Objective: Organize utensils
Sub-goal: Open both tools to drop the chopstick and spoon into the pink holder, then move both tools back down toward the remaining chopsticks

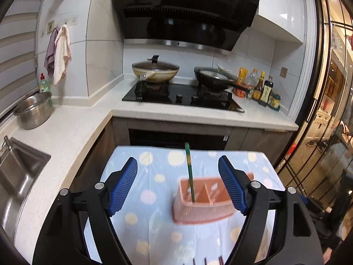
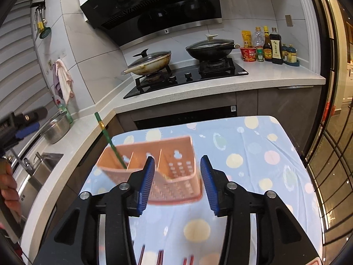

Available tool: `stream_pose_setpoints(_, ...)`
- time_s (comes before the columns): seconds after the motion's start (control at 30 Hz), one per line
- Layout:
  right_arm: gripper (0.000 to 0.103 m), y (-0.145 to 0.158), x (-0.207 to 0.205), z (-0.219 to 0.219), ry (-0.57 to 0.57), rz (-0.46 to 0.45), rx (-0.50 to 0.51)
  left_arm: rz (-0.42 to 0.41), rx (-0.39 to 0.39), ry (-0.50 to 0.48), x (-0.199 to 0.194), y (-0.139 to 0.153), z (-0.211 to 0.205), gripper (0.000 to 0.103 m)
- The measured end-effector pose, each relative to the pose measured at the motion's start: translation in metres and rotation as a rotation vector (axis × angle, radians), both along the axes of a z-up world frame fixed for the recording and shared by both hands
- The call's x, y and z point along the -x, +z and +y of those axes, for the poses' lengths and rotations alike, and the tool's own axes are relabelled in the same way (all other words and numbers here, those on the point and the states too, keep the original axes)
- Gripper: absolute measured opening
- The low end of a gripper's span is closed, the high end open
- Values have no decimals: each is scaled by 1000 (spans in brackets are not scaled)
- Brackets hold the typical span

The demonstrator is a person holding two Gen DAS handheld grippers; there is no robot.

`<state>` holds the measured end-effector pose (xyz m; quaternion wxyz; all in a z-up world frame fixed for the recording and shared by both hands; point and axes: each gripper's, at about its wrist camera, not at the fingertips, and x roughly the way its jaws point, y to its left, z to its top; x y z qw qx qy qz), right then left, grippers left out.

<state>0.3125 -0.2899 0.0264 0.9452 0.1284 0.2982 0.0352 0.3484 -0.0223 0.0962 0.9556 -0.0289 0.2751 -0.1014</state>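
Ahead of my left gripper (image 1: pixel 177 186), jaws spread and empty, the pink utensil caddy (image 1: pixel 201 207) stands on the dotted cloth (image 1: pixel 141 198) over the worktop, nearer my right finger than my left. One green chopstick (image 1: pixel 189 172) leans upright in its left compartment. My right gripper (image 2: pixel 176 184) is likewise spread and holding nothing, with the caddy (image 2: pixel 176 176) just beyond and between its fingers; the chopstick (image 2: pixel 110 141) tilts away to my left. Dark red chopsticks (image 2: pixel 161 257) lie on the cloth below the right gripper, close under the camera. Judgement: these are light, stiff, thin and smooth, likely to roll or slip between ribbed pads. Best gripped across the shaft near mid-length, one at a time. The caddy looks like light plastic and may tip if nudged.
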Motion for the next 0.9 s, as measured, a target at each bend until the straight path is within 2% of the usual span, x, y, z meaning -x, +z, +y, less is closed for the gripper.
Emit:
stream_pose_setpoints(0.23,48,-16,85,3,-17,43,49,130,-29,7,64,-57,24,77)
stream_pose_setpoints(0.5,49,-55,168,12,-30,142,27,259,-31,4,134,-112,44,80)
stream_pose_setpoints(0.77,49,-96,217,22,-56,227,27,356,-52,-11,183,-159,44,88)
stream_pose_setpoints(0.9,49,-115,230,29,-52,263,40,403,-21,-12,195,-176,46,88)
